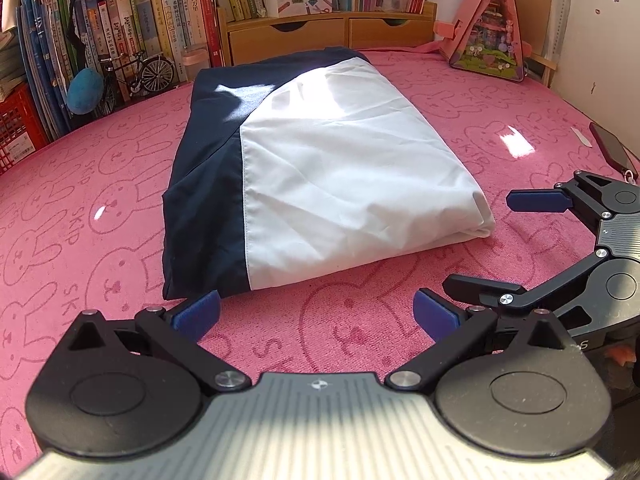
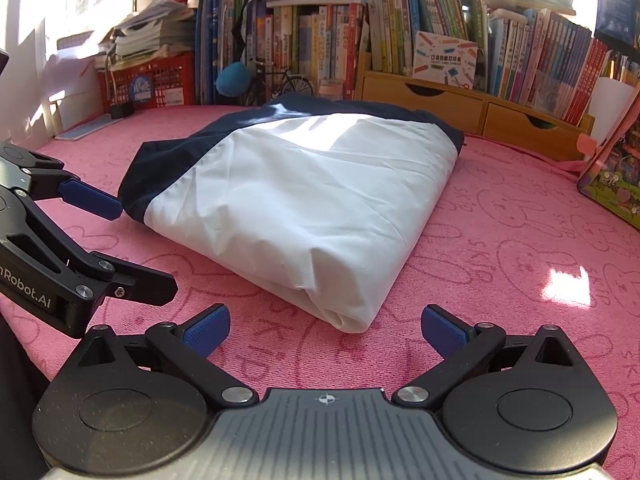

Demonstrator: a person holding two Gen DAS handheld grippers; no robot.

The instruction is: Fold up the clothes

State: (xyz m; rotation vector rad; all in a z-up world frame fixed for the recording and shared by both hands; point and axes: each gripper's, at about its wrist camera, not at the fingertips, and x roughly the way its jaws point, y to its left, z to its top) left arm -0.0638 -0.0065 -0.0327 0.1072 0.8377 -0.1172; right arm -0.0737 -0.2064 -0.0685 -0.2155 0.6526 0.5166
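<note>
Your left gripper [image 1: 316, 316] is hovering nearest the lens, low over the pink mat [image 1: 100, 208], with its blue pads spread wide and nothing between them. You are pointing it at the garment's [image 1: 320, 184] near edge, close to the seam where navy meets white, which suits a reach for that hem if another fold is wanted.

Your right gripper [image 2: 326, 326] is likewise gaping and empty, and it is facing the white near corner of the garment [image 2: 304, 200], where the layers are bunching into a thick lip. In each view the other gripper is showing at the side, also with its jaws apart, so you are flanking the bundle rather than touching it.

That garment is lying as a compact rectangle about mid-worktop, well clear of the books [image 2: 400, 32] and the wooden drawers [image 2: 480, 108] along the far edge. Its edges are looking roughly squared and the navy side is tucked under the white panel, so the folding is probably nearly done or done. A phone [image 1: 610, 148] is sitting near the right edge; keep your sweep clear of it.
</note>
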